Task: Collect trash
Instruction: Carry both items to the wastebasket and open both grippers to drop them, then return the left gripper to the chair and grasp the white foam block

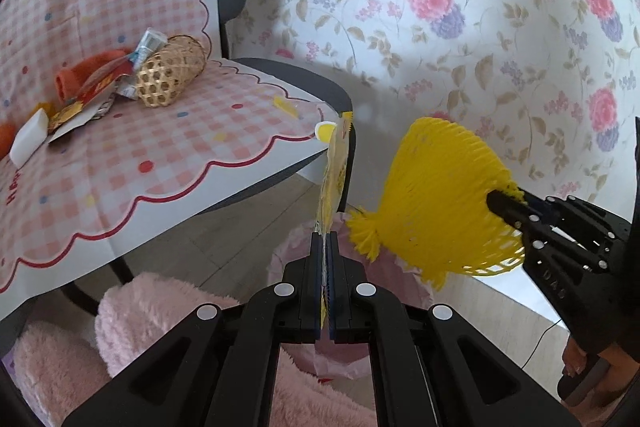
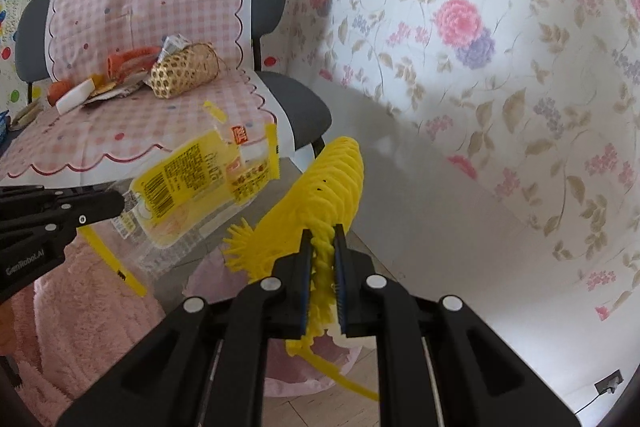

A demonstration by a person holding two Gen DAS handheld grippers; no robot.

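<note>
Only right wrist view shows wrapper (image 2: 192,187) face.

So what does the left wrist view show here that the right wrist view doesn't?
Only the left wrist view shows the yellow foam net broadside, fanned out from the right gripper, with the yellow wrapper edge-on. Only the right wrist view shows the wrapper's printed face and a wall socket. Both show the chair with its wicker basket and the pink-lined bin below.
</note>
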